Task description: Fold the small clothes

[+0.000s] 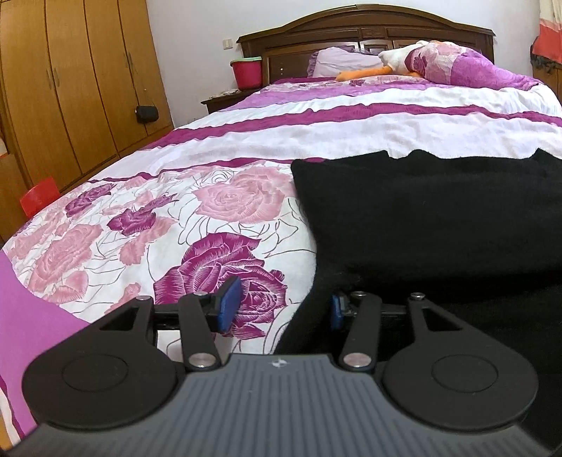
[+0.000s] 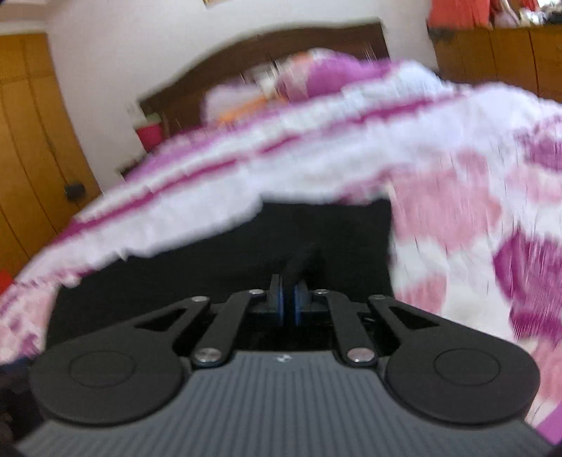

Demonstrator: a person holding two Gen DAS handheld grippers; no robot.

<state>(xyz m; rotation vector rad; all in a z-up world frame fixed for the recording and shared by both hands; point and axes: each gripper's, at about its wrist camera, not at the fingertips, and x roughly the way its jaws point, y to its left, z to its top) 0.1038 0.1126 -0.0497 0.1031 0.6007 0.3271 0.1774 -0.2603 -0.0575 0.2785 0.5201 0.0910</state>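
A: In the left wrist view, what does the left gripper (image 1: 282,307) do?

B: Its jaws stand wide apart and hold nothing. The left blue pad (image 1: 230,304) is over the flower print. The right one is half hidden behind the edge of the black cloth (image 1: 421,218).

A: What kind of cloth is it?

B: Soft and matte, a little fuzzy, like knit or fleece. It lies flat on the bedspread (image 1: 217,197), on the right side, with a rounded corner at the far left. Its right part is cut off by the frame, so I cannot say which garment it is.

A: And the bed?

B: The bedspread is white with pink and purple roses, then purple stripes further away. Behind are a dark wooden headboard (image 1: 365,31), a pillow (image 1: 342,59), something orange and white that is too small to name, and a red bucket (image 1: 247,72) on a low cabinet. A tall wooden wardrobe (image 1: 73,84) stands at the left.

A: Now the right wrist view?

B: It is very blurred. The right gripper (image 2: 287,304) has its jaws almost together, and a raised fold of the black cloth (image 2: 224,253) is pinched between the blue pads. The cloth spreads wide under the gripper on the bedspread (image 2: 456,211). The roses and stripes are only smeared colours here, and the far end of the bed is hard to read.
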